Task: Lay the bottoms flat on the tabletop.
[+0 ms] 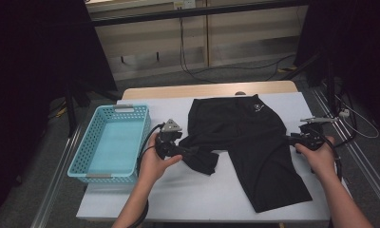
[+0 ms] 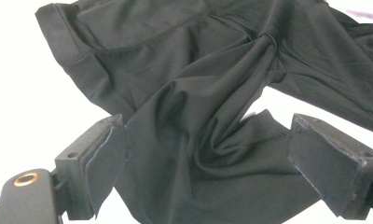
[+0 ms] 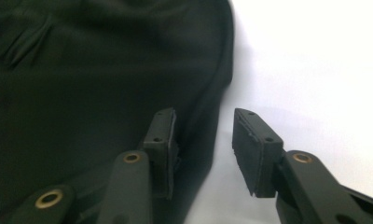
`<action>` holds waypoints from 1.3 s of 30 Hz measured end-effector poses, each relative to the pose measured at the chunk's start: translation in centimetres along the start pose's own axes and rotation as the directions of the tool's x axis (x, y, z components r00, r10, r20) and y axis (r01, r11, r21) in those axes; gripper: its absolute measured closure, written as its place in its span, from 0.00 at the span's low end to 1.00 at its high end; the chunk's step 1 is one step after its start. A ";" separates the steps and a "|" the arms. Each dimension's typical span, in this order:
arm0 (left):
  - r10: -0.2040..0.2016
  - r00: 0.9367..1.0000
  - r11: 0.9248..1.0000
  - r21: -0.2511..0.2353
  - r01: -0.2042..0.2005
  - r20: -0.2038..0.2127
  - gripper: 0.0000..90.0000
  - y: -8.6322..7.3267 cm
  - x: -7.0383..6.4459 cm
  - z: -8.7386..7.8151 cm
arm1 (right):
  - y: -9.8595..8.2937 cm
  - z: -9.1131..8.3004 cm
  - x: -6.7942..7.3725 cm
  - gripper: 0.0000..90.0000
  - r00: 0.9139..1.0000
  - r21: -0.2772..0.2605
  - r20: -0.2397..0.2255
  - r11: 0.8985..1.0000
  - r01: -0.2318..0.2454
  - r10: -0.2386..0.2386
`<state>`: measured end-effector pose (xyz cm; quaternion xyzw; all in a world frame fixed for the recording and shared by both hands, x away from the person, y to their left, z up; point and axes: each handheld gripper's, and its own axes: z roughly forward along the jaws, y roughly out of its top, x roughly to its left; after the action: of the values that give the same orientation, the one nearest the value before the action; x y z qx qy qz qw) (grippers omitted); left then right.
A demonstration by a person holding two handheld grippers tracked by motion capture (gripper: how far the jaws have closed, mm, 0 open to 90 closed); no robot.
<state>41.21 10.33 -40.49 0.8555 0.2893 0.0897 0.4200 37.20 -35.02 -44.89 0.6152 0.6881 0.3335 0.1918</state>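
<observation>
Straddling bunched black shorts (image 2: 198, 140), the left gripper (image 2: 208, 154) gapes wide.

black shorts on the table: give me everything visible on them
The black shorts look like thin, matte stretch fabric with a small white logo near the waistband. They lie on the white table cover, waistband toward the far edge. One leg lies flat toward the person; the other is bunched and creased between the open jaws of the left gripper. The right gripper, also open, straddles the outer side edge.
</observation>
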 end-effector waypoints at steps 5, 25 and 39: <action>0.014 1.000 1.000 -0.005 -0.014 0.001 0.14 0.3 -0.2 -0.1 | -1.9 -1.4 1.4 0.75 0.998 0.069 -0.037 0.996 0.056 -0.054; 0.013 1.000 1.000 -0.019 -0.013 0.007 0.14 0.6 -0.4 -0.3 | -3.3 -3.4 0.0 0.85 0.997 -0.006 0.035 0.997 0.072 -0.072; 0.020 1.000 0.999 -0.027 -0.020 0.005 0.14 0.7 -0.5 -0.7 | -6.0 -5.9 0.5 0.90 0.998 0.057 -0.015 0.996 0.065 -0.065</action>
<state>40.79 10.18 -39.40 0.8530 0.2781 0.0955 0.4313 28.84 -36.00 -44.84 0.5956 0.7184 0.3111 0.1801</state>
